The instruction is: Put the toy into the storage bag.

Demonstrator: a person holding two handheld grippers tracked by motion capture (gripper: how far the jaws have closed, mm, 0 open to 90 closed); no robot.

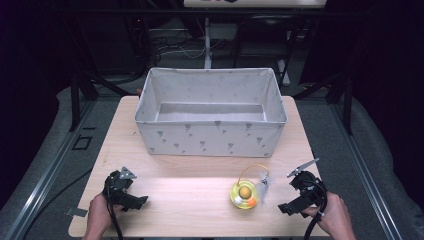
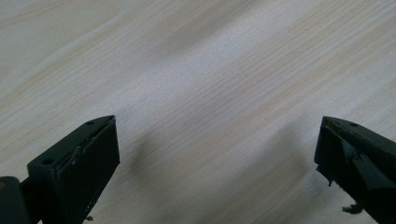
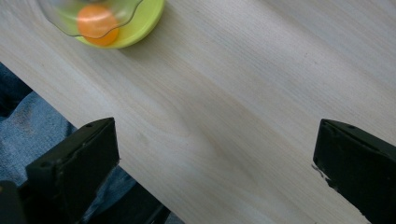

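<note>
From the high view, a pale wooden tabletop carries a grey fabric bin with a small printed pattern, open-topped, set toward the far edge; near the front right sits a yellow-green dish with an orange ball inside and a thin wire loop rising over it; the left gripper lies at the front left in the person's left hand, well apart from the dish; the right gripper is held in the right hand just right of the dish, not touching it.

In the left gripper view, the two black fingers stand wide apart over bare wood, gripping nothing.

In the right gripper view, the fingers are likewise spread wide and hold nothing; the dish with its ball sits at the upper left, under a clear wavy-edged cover; blue denim shows beyond the tabletop's edge.
</note>
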